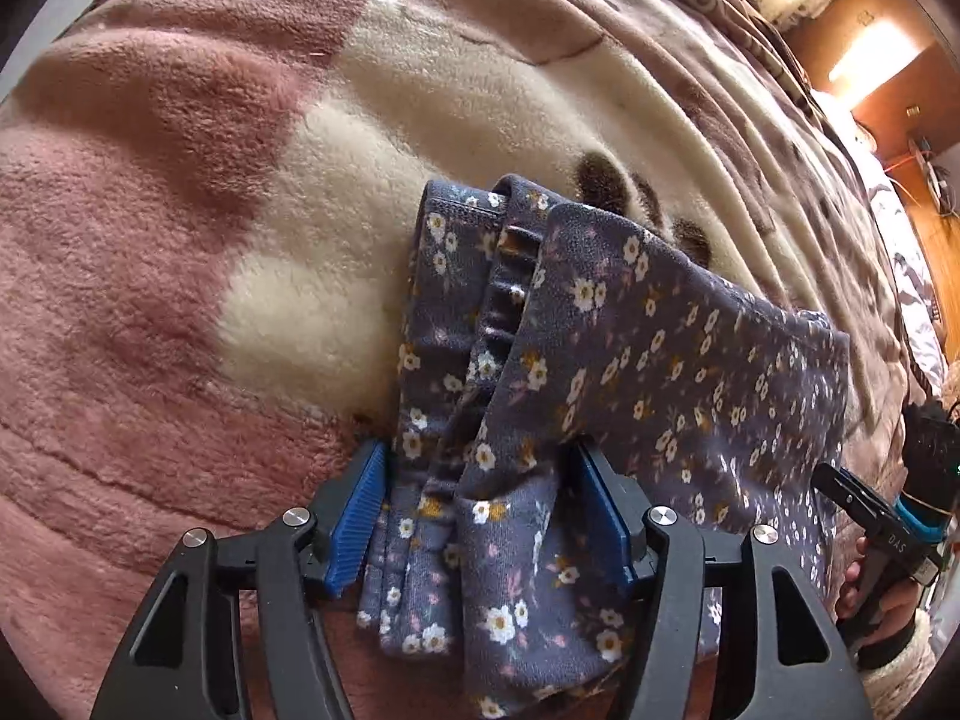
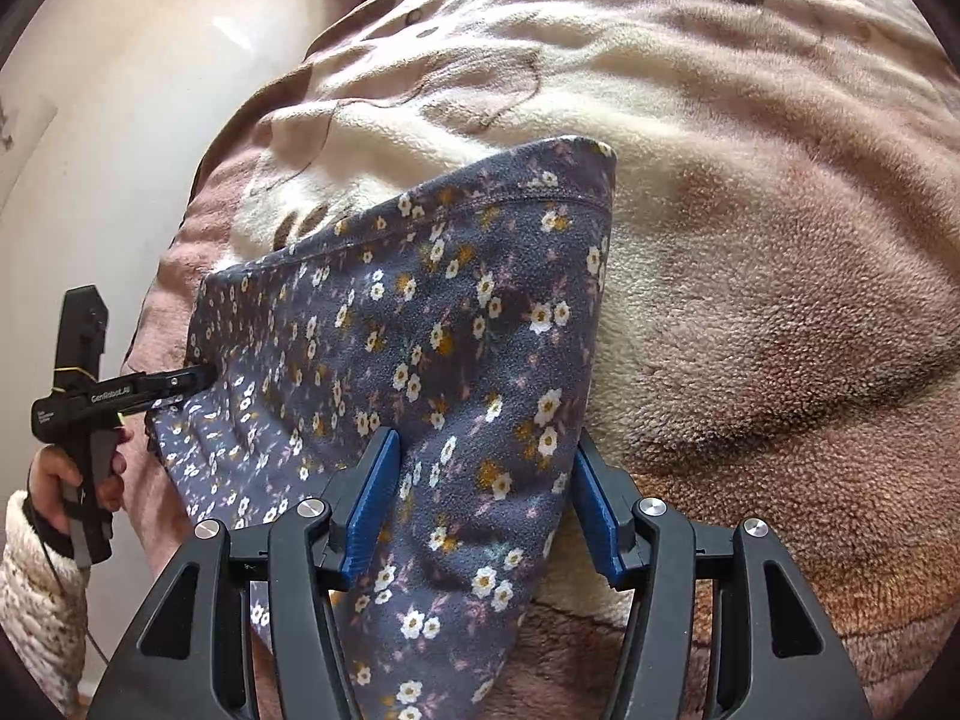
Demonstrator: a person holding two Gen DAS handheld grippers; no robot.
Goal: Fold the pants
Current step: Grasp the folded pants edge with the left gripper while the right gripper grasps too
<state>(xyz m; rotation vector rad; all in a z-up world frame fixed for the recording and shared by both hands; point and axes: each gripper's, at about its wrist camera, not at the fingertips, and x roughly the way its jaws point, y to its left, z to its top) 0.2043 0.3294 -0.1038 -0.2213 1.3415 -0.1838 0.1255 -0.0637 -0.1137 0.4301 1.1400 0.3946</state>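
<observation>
The pants (image 1: 660, 360) are grey-blue fleece with small white and yellow flowers, folded into a wide band on a pink and cream blanket (image 1: 180, 240). At their left end the gathered waistband and layers lie bunched between the blue pads of my left gripper (image 1: 477, 450), whose jaws stand wide and do not pinch the cloth. In the right wrist view the pants (image 2: 420, 330) run from a hemmed edge at the top down between the spread jaws of my right gripper (image 2: 486, 441), which is open too. The left gripper (image 2: 201, 377) shows at the cloth's far left edge.
The plush blanket (image 2: 780, 300) covers the bed all around the pants. A pale wall (image 2: 90, 120) borders the bed's left side. Wooden furniture and a bright lamp (image 1: 870, 54) are at the far right. A hand (image 2: 54, 474) in a knit sleeve (image 2: 36, 588) holds the left gripper's handle.
</observation>
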